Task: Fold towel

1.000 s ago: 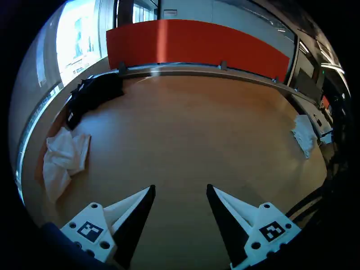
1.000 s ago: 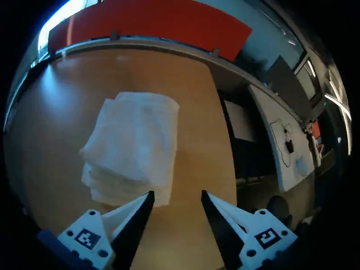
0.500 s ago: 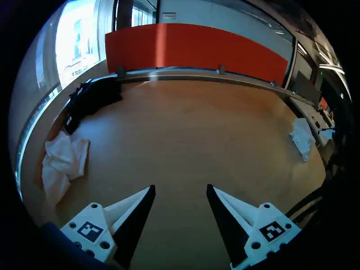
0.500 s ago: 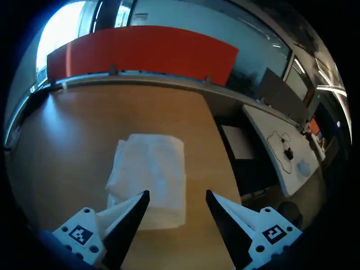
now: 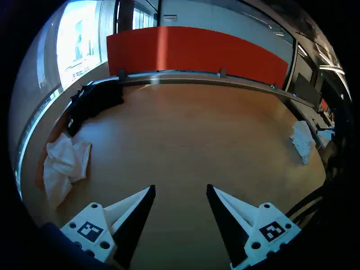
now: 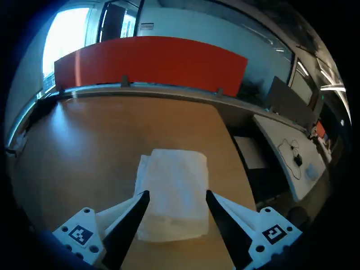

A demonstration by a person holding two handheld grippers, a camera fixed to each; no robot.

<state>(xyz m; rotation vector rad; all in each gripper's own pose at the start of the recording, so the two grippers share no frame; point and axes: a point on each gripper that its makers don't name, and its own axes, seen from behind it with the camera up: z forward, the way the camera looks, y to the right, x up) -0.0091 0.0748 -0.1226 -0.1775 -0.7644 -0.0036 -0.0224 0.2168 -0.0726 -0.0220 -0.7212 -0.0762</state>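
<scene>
A stack of folded white towels (image 6: 175,195) lies on the wooden table (image 6: 99,139) near its right edge. My right gripper (image 6: 177,204) hovers open over the stack's near end, nothing between its fingers. In the left gripper view the same folded stack (image 5: 302,140) sits far off at the right edge of the table (image 5: 189,135). A crumpled white towel (image 5: 63,164) lies at the far left of that view. My left gripper (image 5: 180,200) stands open above bare wood, holding nothing.
A black garment (image 5: 92,99) is heaped at the table's back left corner. A red partition (image 5: 198,49) runs along the far edge. Beyond the right edge stand another desk (image 6: 288,157) with cables and a dark chair (image 6: 288,101).
The right gripper view has drawn back and swung, so the folded stack slid from upper left to between its fingers. The left gripper has barely shifted.
</scene>
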